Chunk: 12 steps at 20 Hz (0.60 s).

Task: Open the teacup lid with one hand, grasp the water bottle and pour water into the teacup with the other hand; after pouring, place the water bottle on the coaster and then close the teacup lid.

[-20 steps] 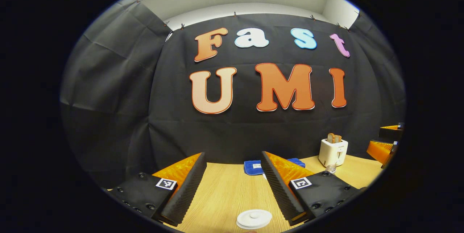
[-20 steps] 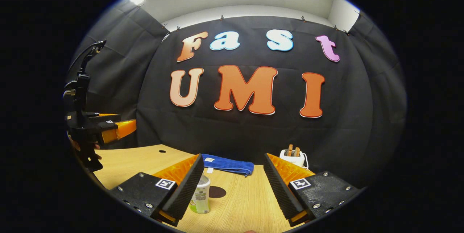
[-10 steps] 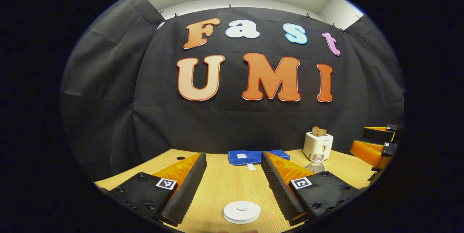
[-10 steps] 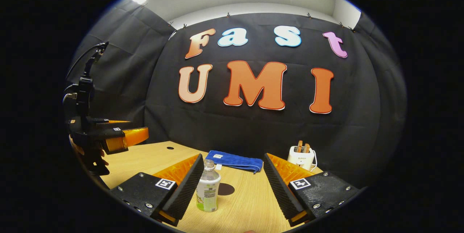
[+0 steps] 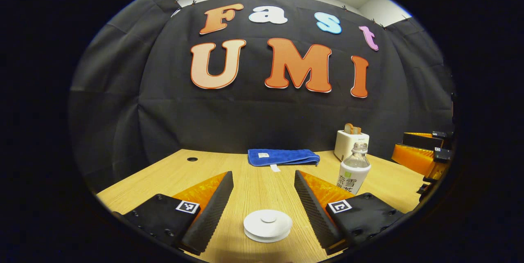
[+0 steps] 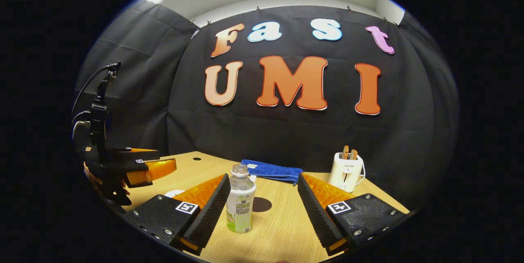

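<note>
On the wooden table (image 5: 254,181), a blue towel (image 5: 282,157) lies near the black cloth wall (image 5: 254,120).

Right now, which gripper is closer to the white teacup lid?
Left. The left gripper hangs open right over the teacup lid, fingers either side. The right gripper is off by the water bottle.

In the left gripper view, lower centre, the white teacup lid (image 5: 268,225) hides the cup under it. At lower right, the water bottle (image 5: 354,171) has its base behind the left gripper's (image 5: 262,207) finger. At the far right edge the right gripper (image 5: 421,154) is cut off.

In the right gripper view, lower centre, the dark coaster (image 6: 262,204) lies partly behind the bottle (image 6: 240,204). At lower left, a white patch (image 6: 174,193) is too cut off by a finger to identify. The toaster (image 6: 346,170) label is too small to read.
</note>
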{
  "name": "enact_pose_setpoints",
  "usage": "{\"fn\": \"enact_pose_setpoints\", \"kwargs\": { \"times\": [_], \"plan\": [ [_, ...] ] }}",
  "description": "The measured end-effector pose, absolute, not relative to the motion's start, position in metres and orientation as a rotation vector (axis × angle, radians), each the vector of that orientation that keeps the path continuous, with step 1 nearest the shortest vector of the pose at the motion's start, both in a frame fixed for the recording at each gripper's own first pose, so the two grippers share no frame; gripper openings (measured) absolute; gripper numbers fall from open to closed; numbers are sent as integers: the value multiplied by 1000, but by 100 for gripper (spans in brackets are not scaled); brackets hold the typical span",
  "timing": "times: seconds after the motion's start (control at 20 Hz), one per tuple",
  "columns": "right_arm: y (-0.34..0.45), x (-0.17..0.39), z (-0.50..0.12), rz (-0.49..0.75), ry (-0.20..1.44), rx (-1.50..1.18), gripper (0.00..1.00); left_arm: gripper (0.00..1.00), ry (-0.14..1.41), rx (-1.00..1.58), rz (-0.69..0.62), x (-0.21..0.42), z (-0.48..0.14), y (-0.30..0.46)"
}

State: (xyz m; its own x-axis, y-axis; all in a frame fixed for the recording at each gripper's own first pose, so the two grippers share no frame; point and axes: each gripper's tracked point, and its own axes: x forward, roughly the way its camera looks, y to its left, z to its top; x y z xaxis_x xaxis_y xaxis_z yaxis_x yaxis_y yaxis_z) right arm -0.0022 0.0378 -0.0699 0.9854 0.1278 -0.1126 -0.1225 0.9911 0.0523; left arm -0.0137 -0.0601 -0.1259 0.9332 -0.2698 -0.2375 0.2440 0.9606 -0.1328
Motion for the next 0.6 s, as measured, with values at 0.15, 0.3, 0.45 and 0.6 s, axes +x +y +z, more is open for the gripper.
{"fn": "enact_pose_setpoints", "kwargs": {
  "times": [0.15,0.3,0.45,0.6],
  "plan": [
    [40,1,-79,135,136,48,99,98,272,-77,-288,-14,-143,-66],
    [45,3,-88,146,150,50,99,98,309,-57,-307,-13,-164,-74],
    [46,2,-101,152,171,42,99,98,360,-42,-310,-14,-190,-77],
    [47,3,-111,156,190,43,99,99,393,-35,-289,-13,-206,-75]
  ]
}}
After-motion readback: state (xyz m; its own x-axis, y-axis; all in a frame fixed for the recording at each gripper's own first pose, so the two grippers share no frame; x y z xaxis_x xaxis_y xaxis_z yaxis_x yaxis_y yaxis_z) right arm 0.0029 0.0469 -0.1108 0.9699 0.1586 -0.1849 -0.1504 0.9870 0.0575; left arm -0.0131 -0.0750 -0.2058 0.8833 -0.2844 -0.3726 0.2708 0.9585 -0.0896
